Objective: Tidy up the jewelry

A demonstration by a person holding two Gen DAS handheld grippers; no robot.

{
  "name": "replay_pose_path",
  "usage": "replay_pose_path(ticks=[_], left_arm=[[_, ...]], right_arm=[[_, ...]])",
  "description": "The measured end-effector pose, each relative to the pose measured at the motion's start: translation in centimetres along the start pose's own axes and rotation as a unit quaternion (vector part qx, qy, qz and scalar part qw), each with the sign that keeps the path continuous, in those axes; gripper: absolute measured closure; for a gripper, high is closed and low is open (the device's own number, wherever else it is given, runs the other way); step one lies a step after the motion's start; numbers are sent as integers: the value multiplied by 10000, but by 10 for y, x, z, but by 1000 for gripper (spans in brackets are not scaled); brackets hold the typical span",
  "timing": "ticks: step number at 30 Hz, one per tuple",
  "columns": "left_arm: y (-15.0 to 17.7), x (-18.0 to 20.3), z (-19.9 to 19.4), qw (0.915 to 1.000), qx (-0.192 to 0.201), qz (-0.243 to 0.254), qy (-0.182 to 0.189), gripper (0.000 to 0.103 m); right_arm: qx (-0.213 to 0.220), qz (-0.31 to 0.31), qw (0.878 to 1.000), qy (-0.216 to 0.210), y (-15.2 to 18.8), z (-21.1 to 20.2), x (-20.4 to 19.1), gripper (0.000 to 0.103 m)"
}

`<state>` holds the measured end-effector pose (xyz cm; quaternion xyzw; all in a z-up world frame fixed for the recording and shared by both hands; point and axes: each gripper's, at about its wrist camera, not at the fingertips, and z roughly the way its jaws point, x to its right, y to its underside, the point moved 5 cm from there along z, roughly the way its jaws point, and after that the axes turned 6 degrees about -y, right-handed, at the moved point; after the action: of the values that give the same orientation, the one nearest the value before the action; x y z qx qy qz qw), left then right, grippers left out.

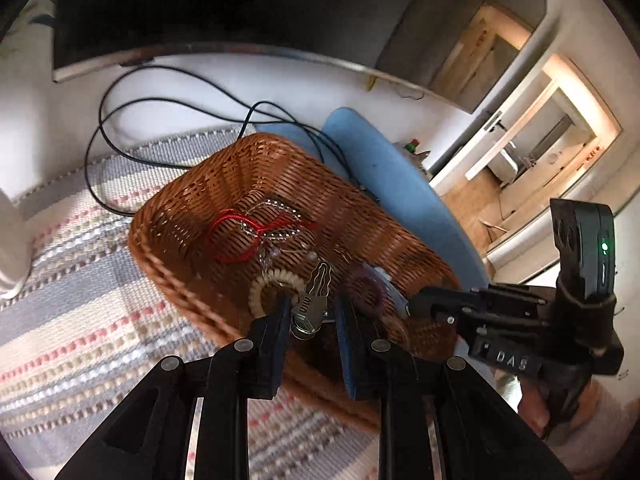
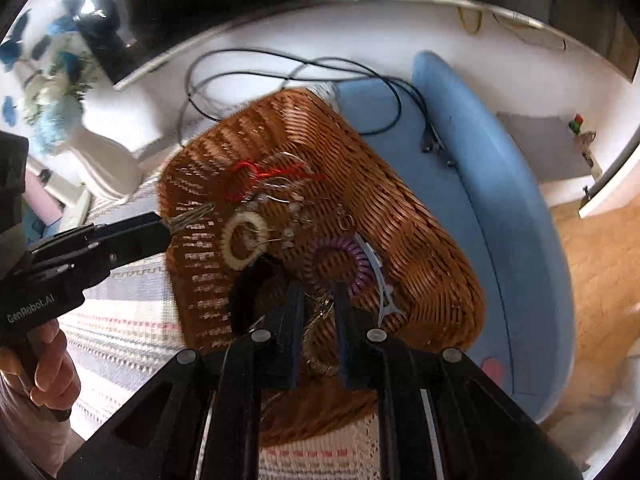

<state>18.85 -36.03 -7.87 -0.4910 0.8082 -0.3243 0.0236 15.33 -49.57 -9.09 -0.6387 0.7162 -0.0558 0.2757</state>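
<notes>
So both grippers hung over the wicker basket (image 1: 360, 216), which sat on a striped woven mat (image 1: 80, 320) on the white counter (image 1: 280, 84).

Left gripper (image 1: 310, 312) was clenched on a set of keys (image 1: 314, 296): blades stuck up past the fingertips and the ring end sat between the pads. Metal, stiff, a bit heavy for their size, slippery on flat faces. Judged the hold near the ring fair, but loose blades could swing.

Right gripper (image 2: 318, 304) was nearly closed on a thin gold chain (image 2: 318, 336) that drooped in a loop between its fingers. Light, limp, snags easily on wicker; a pinch on a bunched part would be safer than on one strand.

In the basket: red cord (image 1: 236, 236) on the far side, fine silver chains (image 1: 276, 220) tangled with it, cream bead bracelet (image 1: 276, 280) near left, purple coil hair tie (image 2: 340, 260) near right, and a pale plastic strip (image 2: 380, 280) beside it. Cord and coil were soft and forgiving. The silver chains looked fragile and knotted, so lift them slowly at a clump.
</notes>
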Motion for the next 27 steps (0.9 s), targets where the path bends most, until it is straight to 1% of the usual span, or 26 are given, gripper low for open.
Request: replay_pose_path(ticks=[5, 10, 11, 12, 13, 15, 16, 19, 22, 24, 25, 27], left_arm=[[-1, -2, 27, 9997, -188, 21, -126, 80], [-2, 1, 32, 9996, -125, 46, -256, 80], [-4, 2, 32, 9992, -82, 82, -375, 78], [-5, 2, 31, 9991, -79, 94, -413, 75], [-5, 1, 28, 9991, -76, 72, -399, 71], [-5, 0, 17, 9992, -24, 10, -398, 70], [-5, 0, 9, 9991, 20, 10, -419, 70], [-7, 1, -17, 9987, 209, 60, -460, 70], [-8, 3, -54, 9976, 472, 69, -496, 69], [-5, 6, -79, 9961, 650, 88, -598, 69], [-4, 7, -93, 9947, 731, 107, -710, 67], [2, 8, -119, 9903, 890, 171, -1056, 63]], right_arm=[[6, 163, 9999, -49, -8, 14, 10, 87], [56, 179, 9997, -163, -13, 15, 10, 86], [127, 235, 9995, -177, -14, 12, 11, 85], [186, 275, 9993, -181, -15, 10, 12, 84], [243, 316, 9990, -187, -16, 6, 13, 79], [368, 471, 9981, -166, -17, -4, 16, 71], [417, 508, 9977, -164, -19, -10, 16, 70], [550, 556, 9967, -200, -20, -31, 12, 70], [705, 600, 9953, -302, -22, -58, -1, 70], [828, 588, 9944, -305, -20, -78, -16, 70], [880, 571, 9941, -268, -19, -87, -23, 69], [955, 489, 9942, -99, -18, -103, -39, 66]])
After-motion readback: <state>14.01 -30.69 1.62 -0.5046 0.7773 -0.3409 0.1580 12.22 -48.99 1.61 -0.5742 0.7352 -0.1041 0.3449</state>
